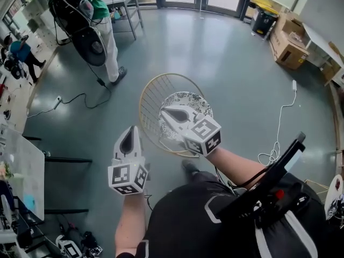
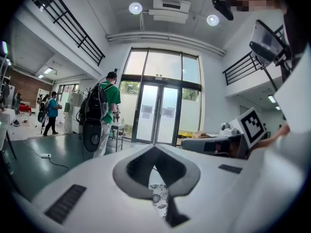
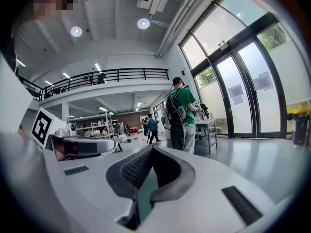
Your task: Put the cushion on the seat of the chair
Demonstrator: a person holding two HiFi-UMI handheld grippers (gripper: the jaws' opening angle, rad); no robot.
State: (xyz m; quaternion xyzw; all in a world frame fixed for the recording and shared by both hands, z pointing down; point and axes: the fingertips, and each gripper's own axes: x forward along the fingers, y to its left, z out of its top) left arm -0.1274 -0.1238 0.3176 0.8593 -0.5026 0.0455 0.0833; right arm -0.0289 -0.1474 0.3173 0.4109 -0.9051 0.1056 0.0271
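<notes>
Cushion (image 1: 196,102) (round, white, black-floral fabric) lies on gold wire chair (image 1: 152,95); likely soft, light, floppy: pinch its rim. Left gripper (image 1: 130,128), right gripper (image 1: 163,110) both closed, empty.

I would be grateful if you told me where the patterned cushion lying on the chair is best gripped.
Pinch the cushion by its thin outer edge, coming in from the picture's right, the side away from the wire back of the chair. It lies flat and round on the seat, so only the rim gives the jaws something to close on, and that side looks unobstructed.
</notes>
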